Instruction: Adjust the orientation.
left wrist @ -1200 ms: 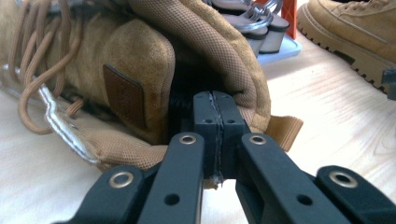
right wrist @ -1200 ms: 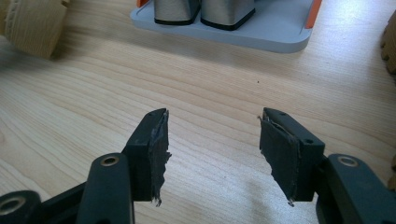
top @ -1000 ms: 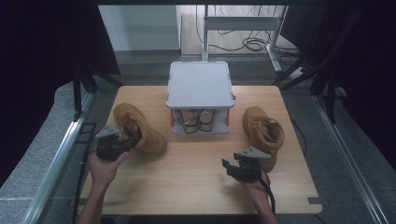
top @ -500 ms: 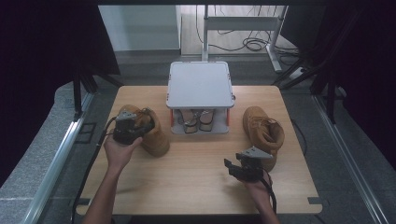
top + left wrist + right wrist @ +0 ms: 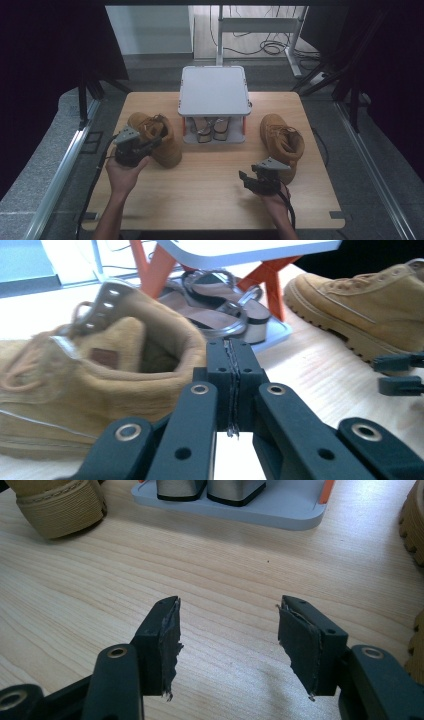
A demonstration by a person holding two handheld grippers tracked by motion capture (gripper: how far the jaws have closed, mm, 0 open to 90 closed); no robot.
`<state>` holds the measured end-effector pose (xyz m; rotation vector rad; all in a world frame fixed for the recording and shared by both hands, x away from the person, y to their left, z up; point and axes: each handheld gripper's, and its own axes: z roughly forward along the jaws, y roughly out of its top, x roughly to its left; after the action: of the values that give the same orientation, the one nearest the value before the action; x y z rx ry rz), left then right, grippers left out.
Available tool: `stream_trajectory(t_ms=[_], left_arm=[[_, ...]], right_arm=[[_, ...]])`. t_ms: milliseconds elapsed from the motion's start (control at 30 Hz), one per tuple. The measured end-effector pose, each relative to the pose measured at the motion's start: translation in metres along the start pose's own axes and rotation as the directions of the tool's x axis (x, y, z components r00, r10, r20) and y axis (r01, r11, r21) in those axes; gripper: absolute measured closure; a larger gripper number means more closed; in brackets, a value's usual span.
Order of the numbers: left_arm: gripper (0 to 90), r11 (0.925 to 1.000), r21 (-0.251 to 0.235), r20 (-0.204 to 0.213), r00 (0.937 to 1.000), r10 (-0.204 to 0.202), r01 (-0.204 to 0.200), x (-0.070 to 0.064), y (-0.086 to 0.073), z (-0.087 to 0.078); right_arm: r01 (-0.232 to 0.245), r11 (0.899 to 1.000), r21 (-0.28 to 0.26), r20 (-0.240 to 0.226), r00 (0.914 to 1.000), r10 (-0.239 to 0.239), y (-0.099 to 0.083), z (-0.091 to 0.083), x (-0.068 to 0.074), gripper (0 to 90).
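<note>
Since before, my left tongs (image 5: 231, 390), closed and empty, pull back from the left boot (image 5: 152, 137); right tongs (image 5: 227, 647) wait open, both boots unshelved.

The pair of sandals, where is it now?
In the high view the sandals sit on the lower shelf of the small rack, between the two boots.

High view: fixed overhead, looking forward and down on the whole light wooden table (image 5: 200, 195). Left gripper view: close, level behind the tan suede left boot (image 5: 75, 390), facing the grey orange-legged shoe rack (image 5: 240, 250) (also glimpsed, low, in the right gripper view).
</note>
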<state>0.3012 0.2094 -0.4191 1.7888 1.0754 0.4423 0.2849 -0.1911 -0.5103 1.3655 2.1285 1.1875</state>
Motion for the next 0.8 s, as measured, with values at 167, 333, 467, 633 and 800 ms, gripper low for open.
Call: stream_trajectory(t_ms=[167,333,467,633,800], left_arm=[[88.9,0.9996,0.017,-0.016,0.9996,0.025,-0.025,-0.015,-0.017,0.009],[88.8,0.9967,0.066,-0.037,0.9981,0.05,-0.048,-0.028,-0.034,0.03],[88.7,0.9924,0.101,-0.04,0.9964,0.075,-0.071,-0.037,-0.043,0.048],[88.6,0.9926,0.103,-0.064,0.9954,0.071,-0.064,-0.036,-0.048,0.065],[88.6,0.9944,0.094,-0.097,0.9935,0.059,-0.049,-0.031,-0.05,0.082]], right_arm=[[-0.001,1.0,-0.003,0.0,1.0,0.001,0.0,-0.001,-0.001,42.5],[-0.001,1.0,0.0,0.001,1.0,0.001,-0.001,0.0,-0.001,42.6],[0.002,1.0,0.003,0.002,1.0,-0.002,-0.001,0.001,-0.001,42.6],[0.0,1.0,0.003,0.004,1.0,0.0,-0.002,0.001,-0.002,42.6],[0.003,1.0,0.008,0.004,1.0,-0.003,-0.002,0.002,-0.001,42.6]])
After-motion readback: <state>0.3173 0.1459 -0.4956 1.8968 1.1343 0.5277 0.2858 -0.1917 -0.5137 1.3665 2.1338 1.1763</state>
